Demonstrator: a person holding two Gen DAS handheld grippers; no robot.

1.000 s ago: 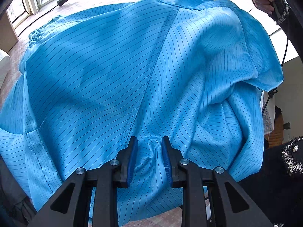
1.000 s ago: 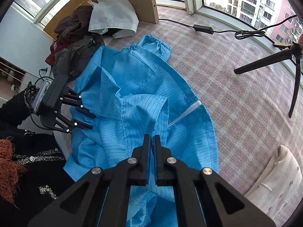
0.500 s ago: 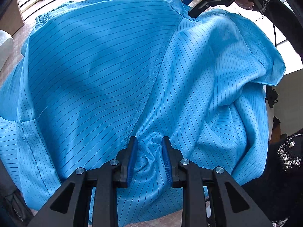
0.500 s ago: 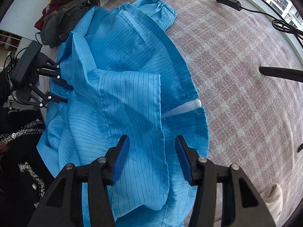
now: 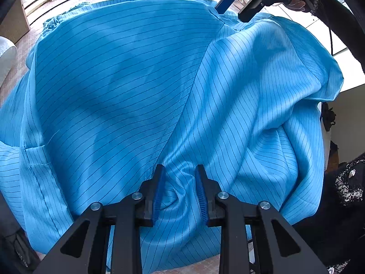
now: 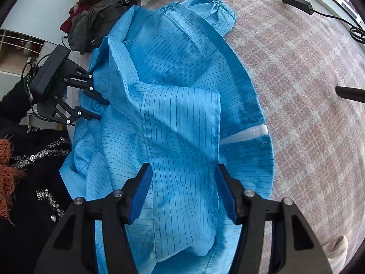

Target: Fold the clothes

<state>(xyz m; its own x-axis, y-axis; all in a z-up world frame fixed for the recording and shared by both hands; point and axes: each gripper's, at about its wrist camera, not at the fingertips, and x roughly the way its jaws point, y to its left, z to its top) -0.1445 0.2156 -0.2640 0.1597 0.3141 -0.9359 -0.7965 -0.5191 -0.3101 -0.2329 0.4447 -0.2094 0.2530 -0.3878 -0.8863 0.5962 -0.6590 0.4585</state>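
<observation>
A blue pinstriped garment (image 6: 178, 118) lies spread on the pinkish checked surface (image 6: 308, 73), one panel folded over its middle, an elastic cuff (image 6: 216, 6) at the far end. It fills the left wrist view (image 5: 136, 91). My left gripper (image 5: 179, 182) has its jaws a little apart with a bunched fold of the fabric between the blue pads; it also shows in the right wrist view (image 6: 98, 107) at the garment's left edge. My right gripper (image 6: 182, 178) is open and empty just above the folded panel; it also shows in the left wrist view (image 5: 230, 2).
A pile of dark and white clothes (image 6: 102, 11) lies at the far left corner. A black cable with an adapter (image 6: 296, 2) runs along the far edge. A tripod leg (image 6: 351, 92) reaches in from the right. A cream garment (image 6: 335, 248) lies at lower right.
My right gripper let go of the garment and opened wide, then drew back slightly above the folded panel. My left gripper kept its hold on the fabric.
</observation>
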